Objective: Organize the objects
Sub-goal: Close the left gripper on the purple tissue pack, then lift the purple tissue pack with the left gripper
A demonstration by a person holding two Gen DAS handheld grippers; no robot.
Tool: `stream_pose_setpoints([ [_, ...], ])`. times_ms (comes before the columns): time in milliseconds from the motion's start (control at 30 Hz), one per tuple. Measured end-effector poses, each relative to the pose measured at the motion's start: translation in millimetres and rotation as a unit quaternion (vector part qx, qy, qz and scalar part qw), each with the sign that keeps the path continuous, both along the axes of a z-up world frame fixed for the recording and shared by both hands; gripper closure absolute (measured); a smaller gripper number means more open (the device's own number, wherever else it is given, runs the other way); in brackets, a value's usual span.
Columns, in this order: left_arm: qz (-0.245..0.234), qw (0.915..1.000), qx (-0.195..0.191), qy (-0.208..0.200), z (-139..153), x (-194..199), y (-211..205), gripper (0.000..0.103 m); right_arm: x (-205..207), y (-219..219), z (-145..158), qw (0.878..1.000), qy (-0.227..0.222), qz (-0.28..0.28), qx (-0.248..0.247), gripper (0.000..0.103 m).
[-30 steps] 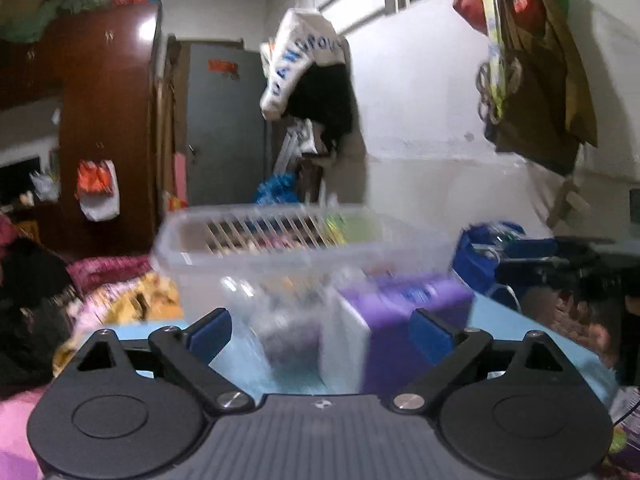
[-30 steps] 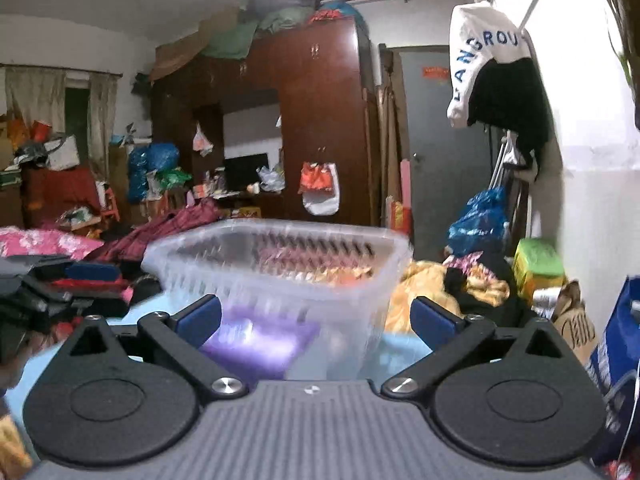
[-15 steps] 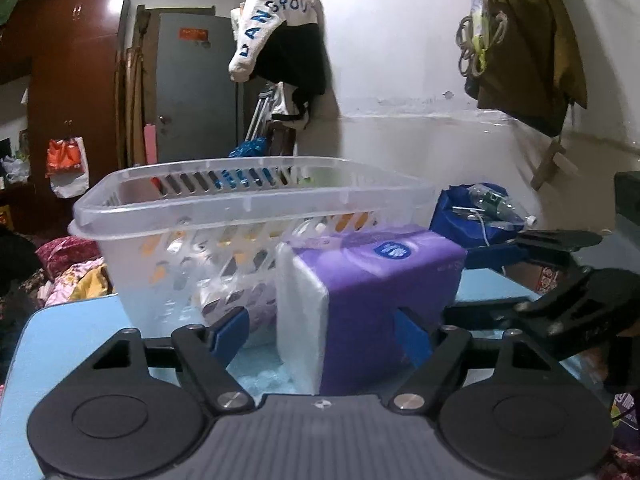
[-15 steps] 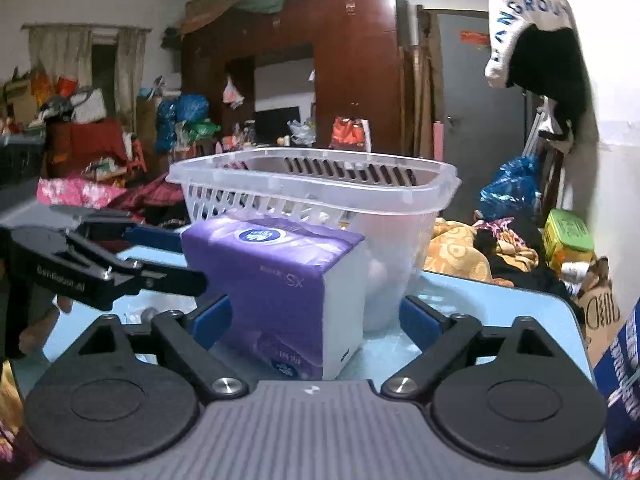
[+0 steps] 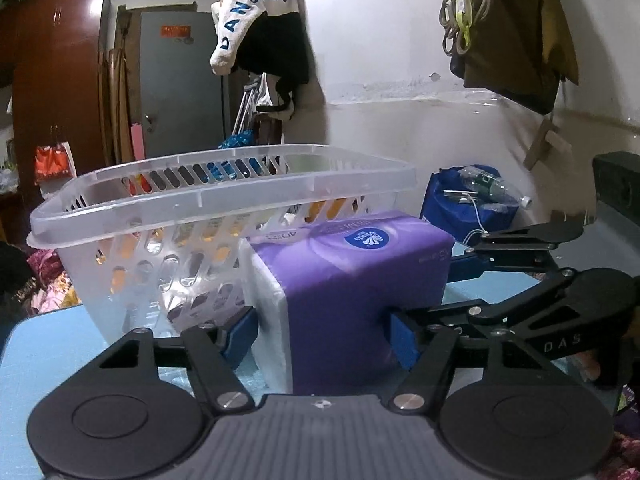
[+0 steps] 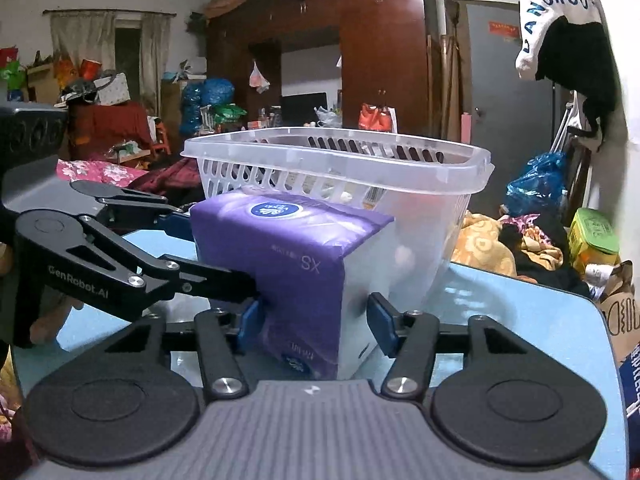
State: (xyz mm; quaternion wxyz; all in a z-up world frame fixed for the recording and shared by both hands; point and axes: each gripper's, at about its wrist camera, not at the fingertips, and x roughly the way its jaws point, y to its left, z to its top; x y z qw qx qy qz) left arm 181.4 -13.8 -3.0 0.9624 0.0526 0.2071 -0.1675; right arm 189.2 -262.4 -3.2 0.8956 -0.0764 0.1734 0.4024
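A purple tissue pack (image 5: 344, 292) stands on the blue table (image 5: 44, 332) against a clear slotted plastic basket (image 5: 208, 204). My left gripper (image 5: 320, 334) is open, its blue pads on either side of the pack's near end. My right gripper (image 6: 316, 320) is open too, its pads on either side of the same pack (image 6: 296, 264) from the other corner. The basket (image 6: 360, 160) holds some small items, blurred through its wall. Each gripper shows in the other's view: the right one (image 5: 532, 280) and the left one (image 6: 120, 256).
A white wall (image 5: 400, 80) with hanging clothes and bags stands behind the table. A blue bag with a bottle (image 5: 476, 200) sits at the right. A dark wardrobe (image 6: 380, 60) and piles of clothes fill the room beyond the table's edge (image 6: 560, 288).
Both grippers have moved in toward the tissue pack, which now sits between each pair of fingers. The fingers of both have narrowed around it.
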Motion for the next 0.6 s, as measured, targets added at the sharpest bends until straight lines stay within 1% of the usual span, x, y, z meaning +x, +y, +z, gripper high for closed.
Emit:
stream_pose_setpoints([
  [133,-0.008,0.9999,-0.002,-0.015,3,-9,2,0.037,-5,-4,1,1.000,-0.004,-0.002,0.010,0.046],
  [233,-0.020,0.9994,-0.016,-0.022,5,-18,7,0.039,-10,-8,5,1.000,-0.010,0.001,0.016,0.046],
  [333,-0.027,0.9985,-0.032,-0.035,7,-31,11,0.039,-22,-8,11,1.000,-0.029,0.001,0.011,0.047],
  [467,-0.035,0.9957,-0.044,-0.074,19,-56,12,0.039,-47,-7,23,0.998,-0.063,-0.005,0.012,0.048],
  [600,-0.037,0.9920,-0.036,-0.115,41,-81,9,0.039,-67,-10,44,0.995,-0.093,-0.002,0.024,0.050],
])
